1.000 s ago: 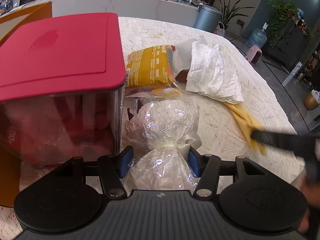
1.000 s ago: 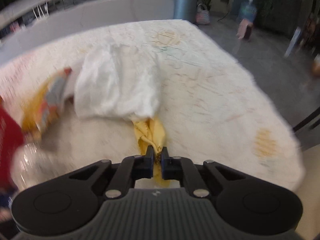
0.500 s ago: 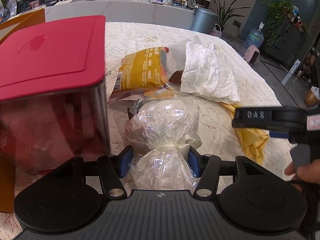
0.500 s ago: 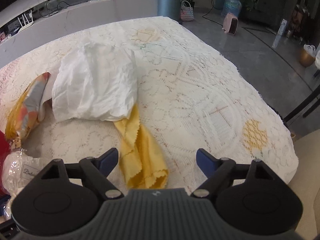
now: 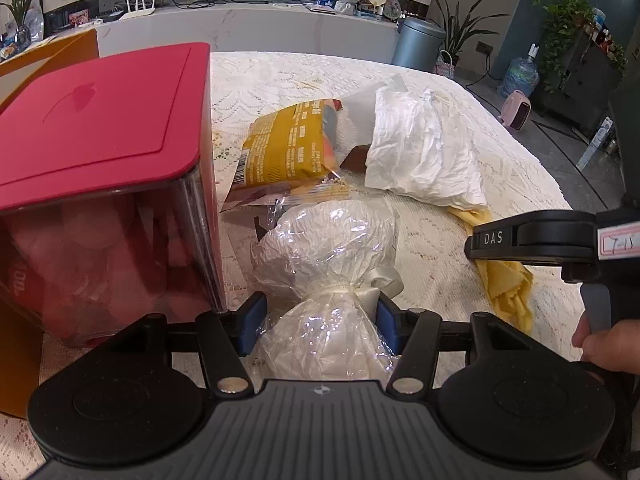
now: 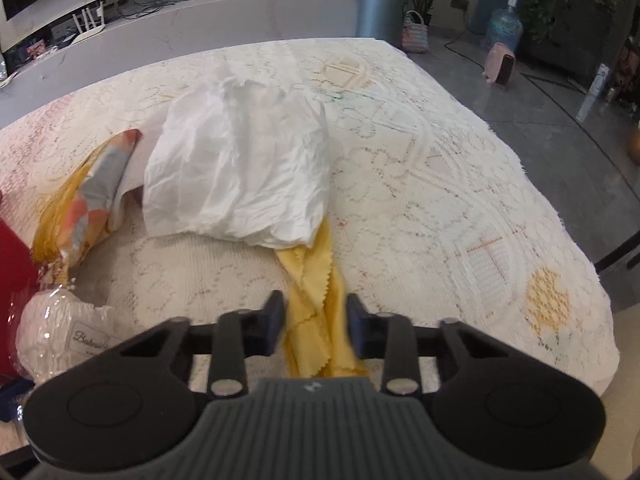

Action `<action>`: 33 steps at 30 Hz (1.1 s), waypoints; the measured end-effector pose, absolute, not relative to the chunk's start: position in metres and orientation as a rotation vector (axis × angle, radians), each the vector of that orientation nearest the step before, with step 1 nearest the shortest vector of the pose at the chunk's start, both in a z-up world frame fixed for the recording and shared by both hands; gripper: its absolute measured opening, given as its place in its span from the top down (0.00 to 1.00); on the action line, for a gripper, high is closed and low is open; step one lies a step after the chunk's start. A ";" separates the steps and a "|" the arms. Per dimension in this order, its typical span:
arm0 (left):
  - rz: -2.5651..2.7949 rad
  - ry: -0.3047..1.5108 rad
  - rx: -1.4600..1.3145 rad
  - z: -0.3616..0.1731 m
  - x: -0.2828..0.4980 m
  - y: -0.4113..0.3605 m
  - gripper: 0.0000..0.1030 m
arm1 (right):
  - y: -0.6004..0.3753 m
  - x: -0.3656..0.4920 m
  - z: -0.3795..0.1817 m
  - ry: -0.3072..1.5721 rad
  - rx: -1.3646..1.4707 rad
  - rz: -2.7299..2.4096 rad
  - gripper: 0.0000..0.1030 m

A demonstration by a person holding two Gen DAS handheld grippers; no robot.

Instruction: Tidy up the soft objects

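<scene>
My left gripper [image 5: 318, 322] is shut on the tied neck of a clear plastic bag of white stuffing [image 5: 324, 248], which rests on the lace tablecloth; the bag also shows in the right wrist view [image 6: 60, 332]. My right gripper [image 6: 316, 320] is partly open, its jaws on either side of a yellow cloth [image 6: 316, 300] without pinching it. The cloth's far end lies under a white crumpled cloth [image 6: 240, 172]. In the left wrist view the right gripper [image 5: 532, 238] hovers over the yellow cloth [image 5: 508, 292], near the white cloth [image 5: 424, 152].
A clear box with a red lid [image 5: 96, 120] stands left of the bag. A yellow snack packet [image 5: 288, 148] lies behind the bag, also seen in the right wrist view [image 6: 88, 200]. An orange board [image 5: 16, 344] stands at the far left. The table's right edge [image 6: 560, 216] drops to the floor.
My right gripper let go of the yellow cloth, opened wide, and has now narrowed around it again. My left gripper keeps its hold on the bag and has barely moved.
</scene>
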State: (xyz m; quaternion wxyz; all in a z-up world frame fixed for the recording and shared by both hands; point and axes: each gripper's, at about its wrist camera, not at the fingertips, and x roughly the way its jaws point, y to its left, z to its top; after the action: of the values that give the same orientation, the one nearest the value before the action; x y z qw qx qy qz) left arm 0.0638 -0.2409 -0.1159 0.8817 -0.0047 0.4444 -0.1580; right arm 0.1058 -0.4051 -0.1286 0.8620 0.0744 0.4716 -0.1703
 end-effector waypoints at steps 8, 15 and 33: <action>-0.370 0.887 0.012 -0.101 0.052 -0.246 0.37 | -0.411 0.090 -0.121 0.975 0.223 -0.349 0.95; -0.376 0.870 -0.013 -0.078 0.043 -0.237 0.37 | -0.417 0.069 -0.111 0.941 0.303 -0.386 0.95; -0.414 0.711 -0.143 0.004 0.025 -0.184 0.37 | -0.382 -0.002 0.006 0.607 0.319 -0.404 0.95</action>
State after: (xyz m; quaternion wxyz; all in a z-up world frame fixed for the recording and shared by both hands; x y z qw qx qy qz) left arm 0.0250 -0.1839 0.0040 0.9141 -0.0695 0.3453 -0.2011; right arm -0.0017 -0.3823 0.0057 0.9218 0.1554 0.2955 -0.1969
